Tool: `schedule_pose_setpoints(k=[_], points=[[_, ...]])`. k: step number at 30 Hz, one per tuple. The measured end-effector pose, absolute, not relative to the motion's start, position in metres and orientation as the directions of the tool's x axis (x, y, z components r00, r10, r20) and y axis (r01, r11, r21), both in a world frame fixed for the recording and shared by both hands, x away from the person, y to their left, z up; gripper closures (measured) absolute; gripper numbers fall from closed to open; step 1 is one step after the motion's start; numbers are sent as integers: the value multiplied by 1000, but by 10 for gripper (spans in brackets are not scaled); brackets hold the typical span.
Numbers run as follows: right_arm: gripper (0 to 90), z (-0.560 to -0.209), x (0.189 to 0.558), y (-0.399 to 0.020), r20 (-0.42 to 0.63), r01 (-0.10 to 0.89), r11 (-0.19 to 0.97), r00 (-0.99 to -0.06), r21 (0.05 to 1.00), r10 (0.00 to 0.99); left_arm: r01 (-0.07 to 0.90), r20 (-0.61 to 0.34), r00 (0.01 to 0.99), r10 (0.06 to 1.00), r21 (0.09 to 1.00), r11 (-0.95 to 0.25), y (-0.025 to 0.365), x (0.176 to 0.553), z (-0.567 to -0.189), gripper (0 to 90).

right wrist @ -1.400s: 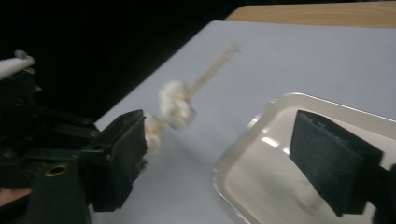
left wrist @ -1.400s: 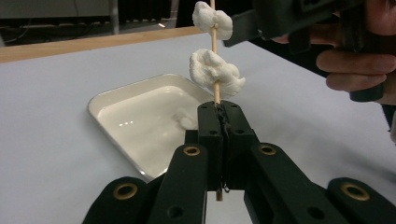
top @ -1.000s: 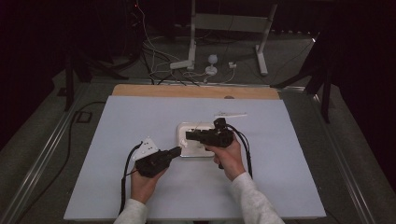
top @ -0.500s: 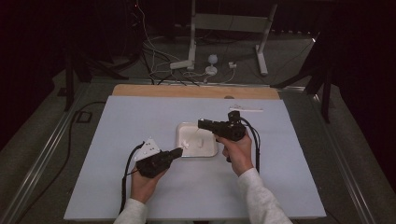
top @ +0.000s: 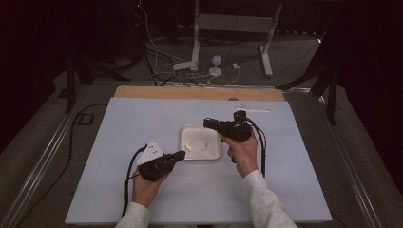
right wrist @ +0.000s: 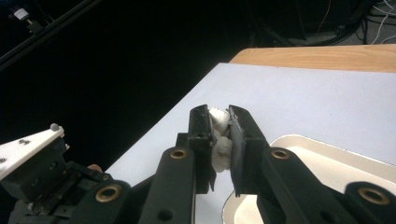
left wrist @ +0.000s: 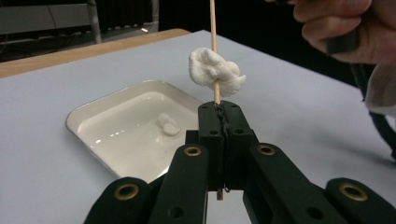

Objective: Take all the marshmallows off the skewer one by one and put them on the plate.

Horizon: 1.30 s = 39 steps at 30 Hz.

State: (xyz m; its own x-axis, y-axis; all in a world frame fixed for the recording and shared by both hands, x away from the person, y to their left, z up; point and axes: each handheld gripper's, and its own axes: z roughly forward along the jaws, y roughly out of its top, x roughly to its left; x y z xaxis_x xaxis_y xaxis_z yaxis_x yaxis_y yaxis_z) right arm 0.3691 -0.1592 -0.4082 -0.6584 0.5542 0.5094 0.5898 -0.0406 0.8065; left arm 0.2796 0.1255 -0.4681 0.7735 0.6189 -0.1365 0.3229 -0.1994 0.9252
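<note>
a pale mat [top: 142,123] covers the table at mid-frame, a wooden strip [top: 199,92] along its far edge; cables and a stand's legs [top: 195,61] lie on the dark floor at top. centre, a white tray [top: 187,130] holds one marshmallow [left wrist: 168,123]. the left gripper [top: 179,155] pinches a skewer [left wrist: 213,28] upright with a marshmallow piece [left wrist: 215,70] on it; the right gripper [top: 207,123], above the tray, clamps another white piece [right wrist: 219,135].
</note>
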Motion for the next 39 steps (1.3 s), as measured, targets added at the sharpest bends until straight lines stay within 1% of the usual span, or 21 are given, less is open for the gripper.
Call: schedule_pose_setpoints(k=[1, 2, 4, 9, 18, 24, 29, 39], points=[[811, -408, 369, -159, 509, 590, -41, -658, 807, 554, 326, -129, 770, 624, 922, -212, 126, 279, -469, 900], [812, -405, 371, -168, 528, 588, -87, -640, 805, 558, 330, -130, 770, 625, 920, -214, 127, 279, -470, 900], [812, -403, 371, -172, 525, 584, -89, -639, 807, 562, 339, -145, 764, 628, 919, -200, 129, 280, -471, 900], [807, -400, 368, -175, 472, 568, -14, -670, 823, 573, 339, -146, 762, 631, 920, -196, 127, 281, -471, 900], [796, -405, 369, -172, 448, 564, 17, -673, 825, 589, 348, -167, 746, 644, 923, -164, 134, 282, -471, 898], [788, -410, 369, -168, 418, 563, 57, -673, 824, 610, 355, -178, 742, 646, 922, -153, 135, 283, -470, 898], [784, -418, 369, -167, 412, 573, 70, -663, 816, 625, 357, -181, 739, 649, 922, -150, 135, 283, -470, 897], [781, -435, 367, -161, 356, 579, 134, -650, 804, 671, 362, -186, 739, 648, 920, -149, 135, 284, -471, 896]])
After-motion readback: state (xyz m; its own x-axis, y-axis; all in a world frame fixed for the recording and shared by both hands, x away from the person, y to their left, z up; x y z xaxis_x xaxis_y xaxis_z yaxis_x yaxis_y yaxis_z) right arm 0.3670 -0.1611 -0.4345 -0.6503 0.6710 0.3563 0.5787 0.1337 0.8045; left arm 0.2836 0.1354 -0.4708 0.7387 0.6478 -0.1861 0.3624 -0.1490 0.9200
